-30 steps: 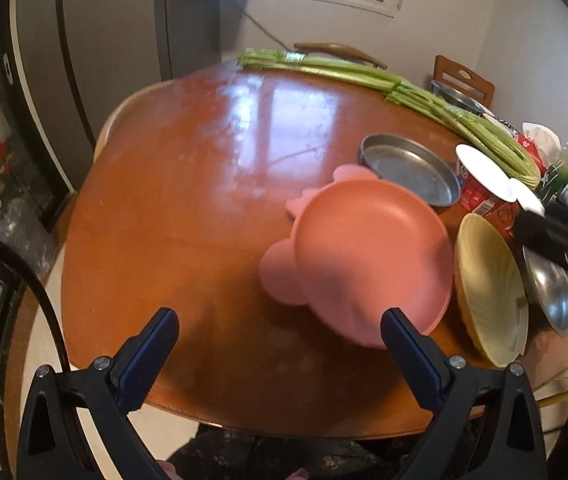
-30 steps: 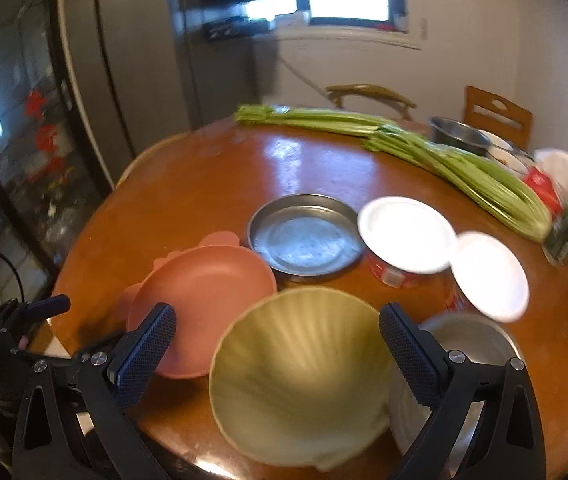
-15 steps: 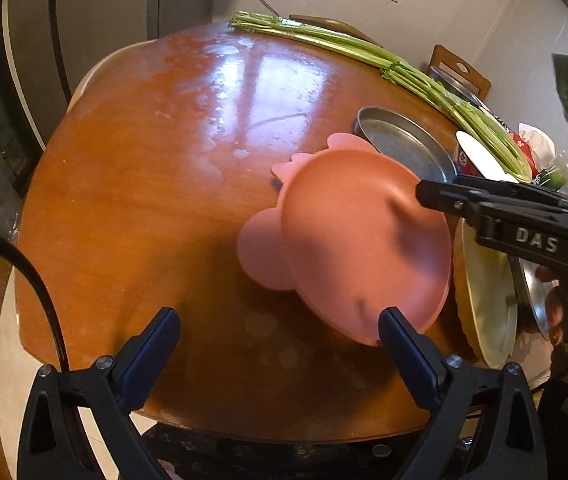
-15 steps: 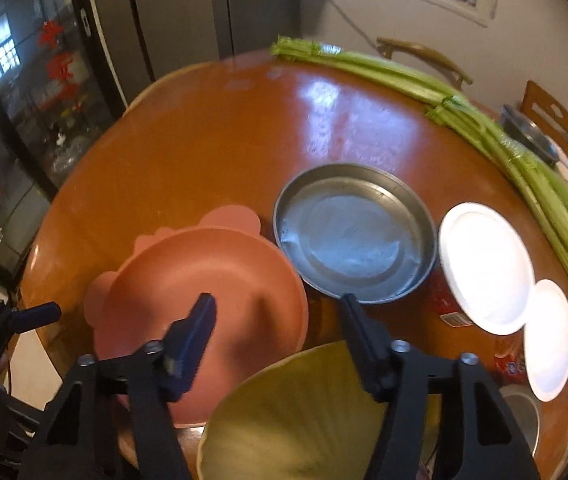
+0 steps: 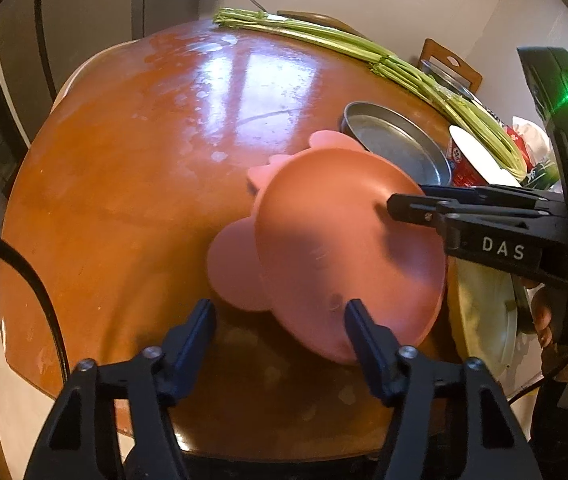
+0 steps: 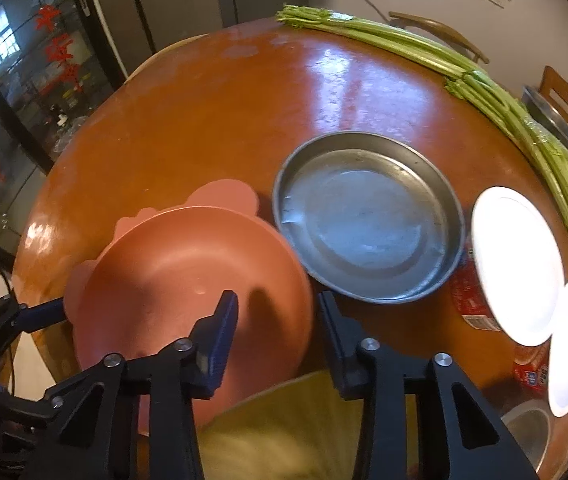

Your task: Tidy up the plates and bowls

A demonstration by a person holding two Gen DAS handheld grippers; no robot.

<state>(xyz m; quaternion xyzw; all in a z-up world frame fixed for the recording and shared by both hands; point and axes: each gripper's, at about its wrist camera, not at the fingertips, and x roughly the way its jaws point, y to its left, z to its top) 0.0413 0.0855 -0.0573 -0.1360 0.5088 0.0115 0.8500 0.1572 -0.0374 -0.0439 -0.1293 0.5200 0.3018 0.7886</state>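
Pink plate (image 6: 172,280) is seen near the tabletop (image 6: 212,128) edge, its right rim straddled by the half-open right hand-held gripper (image 6: 278,320), not yet clamped. The left hand-held gripper (image 5: 280,320) is held open, empty, at its near rim. Metal pan (image 6: 368,220) and yellow bowl (image 5: 484,312) lie unstacked; sorting is judged barely begun.

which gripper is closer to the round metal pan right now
Right. The right gripper straddles the far rim of the pink eared plate, just short of the round metal pan. The left gripper sits at the pink plate's opposite edge, a full plate away.
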